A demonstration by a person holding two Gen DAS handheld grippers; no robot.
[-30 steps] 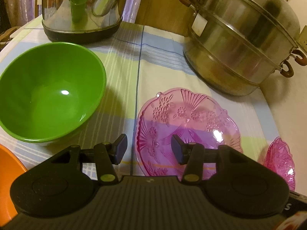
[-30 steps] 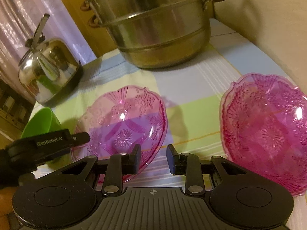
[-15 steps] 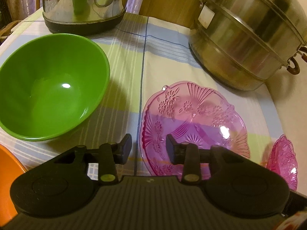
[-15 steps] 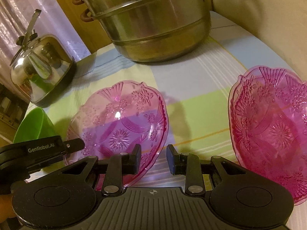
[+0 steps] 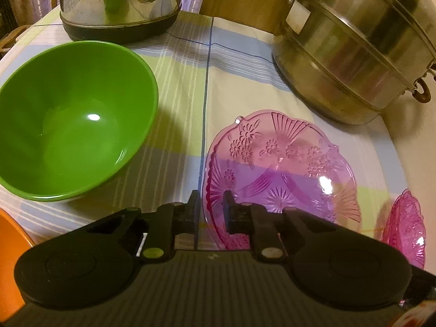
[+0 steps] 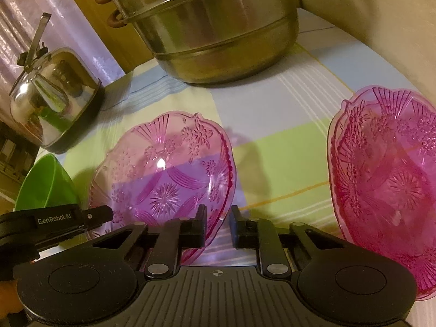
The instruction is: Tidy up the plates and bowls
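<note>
Between the fingers of the left gripper [image 5: 210, 207] sits the near left rim of the pink glass plate [image 5: 283, 169]; its jaws have just been closing and now pinch that rim. On the opposite edge, the right gripper [image 6: 218, 227], also just closed down, clamps the plate's near right rim. Left of the left gripper stands the green bowl [image 5: 73, 120]; right of the right gripper lies a second pink plate [image 6: 387, 182]. Beyond both, on the striped cloth [image 6: 272, 103], stand a steel steamer pot [image 6: 212, 27] and kettle [image 6: 51, 100].
</note>
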